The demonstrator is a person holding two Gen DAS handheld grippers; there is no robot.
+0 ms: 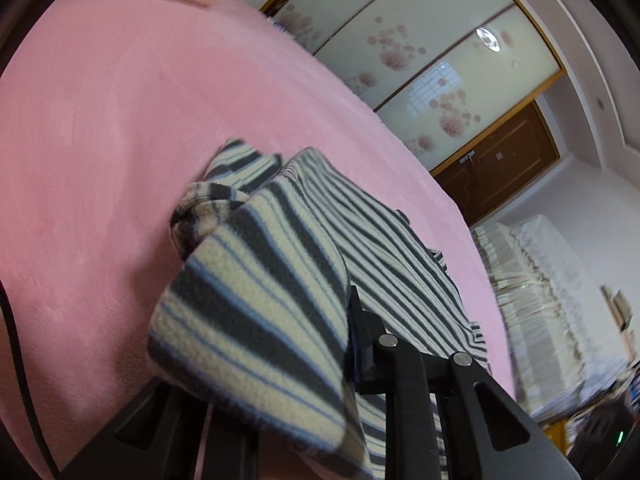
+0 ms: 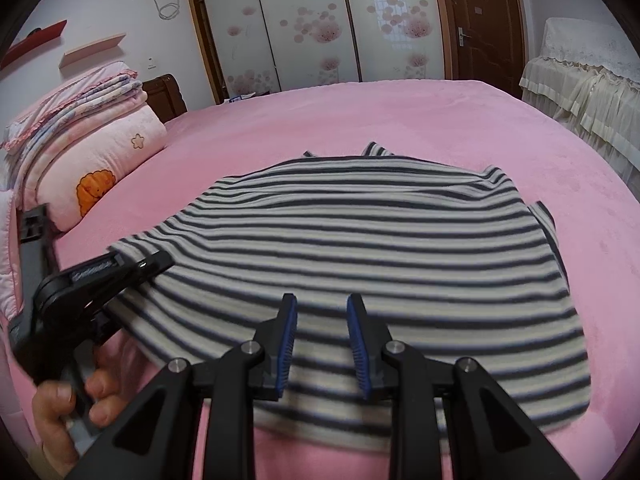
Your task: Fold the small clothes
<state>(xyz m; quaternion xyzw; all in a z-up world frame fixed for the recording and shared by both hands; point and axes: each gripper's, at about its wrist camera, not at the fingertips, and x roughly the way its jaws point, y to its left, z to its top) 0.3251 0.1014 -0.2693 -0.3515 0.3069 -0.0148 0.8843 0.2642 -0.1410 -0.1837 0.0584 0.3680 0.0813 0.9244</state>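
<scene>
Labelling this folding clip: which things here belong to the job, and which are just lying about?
Job:
- striped top
- left gripper, shut on its edge
- right gripper, open above it
- pink bed

Lying about:
- folded quilts
- wardrobe
- door

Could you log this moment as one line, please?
left gripper: shut on striped garment edge | right gripper: open above it | pink bed

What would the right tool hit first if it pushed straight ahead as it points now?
Most likely the striped garment spread on the pink bed cover. The right tool points down at its near half with jaws apart and nothing between; depth is hard to judge.
</scene>
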